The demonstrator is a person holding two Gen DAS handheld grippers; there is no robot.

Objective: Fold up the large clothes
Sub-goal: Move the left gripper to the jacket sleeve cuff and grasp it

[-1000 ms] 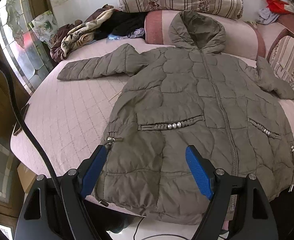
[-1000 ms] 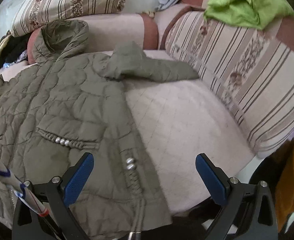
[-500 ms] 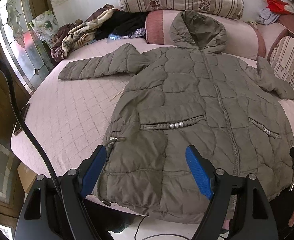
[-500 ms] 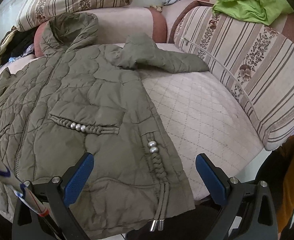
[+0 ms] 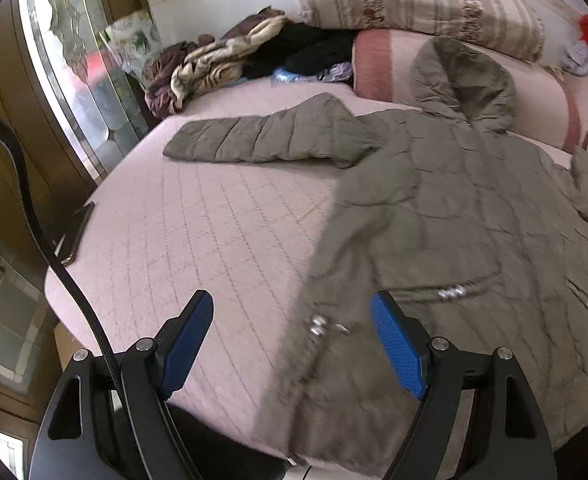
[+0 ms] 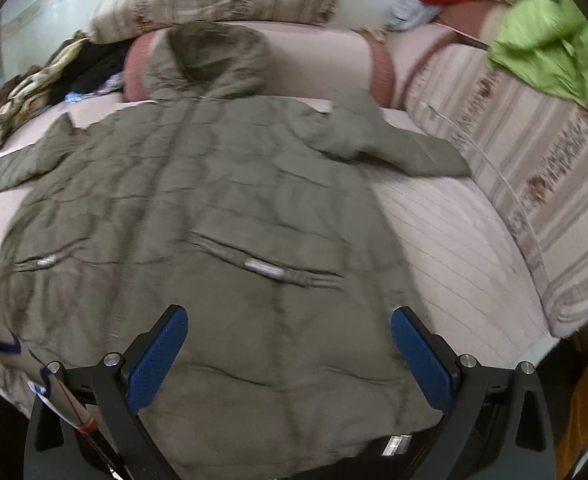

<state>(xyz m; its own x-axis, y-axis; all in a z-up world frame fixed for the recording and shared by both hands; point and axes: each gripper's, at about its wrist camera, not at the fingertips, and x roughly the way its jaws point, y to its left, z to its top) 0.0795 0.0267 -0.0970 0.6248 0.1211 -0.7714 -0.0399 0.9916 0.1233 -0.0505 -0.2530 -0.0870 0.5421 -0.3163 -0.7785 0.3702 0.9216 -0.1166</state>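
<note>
A bed with a pale pink quilted cover (image 5: 197, 232) fills the middle of the room. At 12 o'clock a striped, flower-patterned cushion (image 5: 414, 0) leans on a whitish wall (image 5: 213, 4). At 9 o'clock daylight comes through a leaded-glass window (image 5: 65, 80) in a dark wooden frame. At 3 o'clock in the right wrist view a striped bolster (image 6: 534, 184) lines the bed, with green cloth (image 6: 550, 52) on top.
</note>
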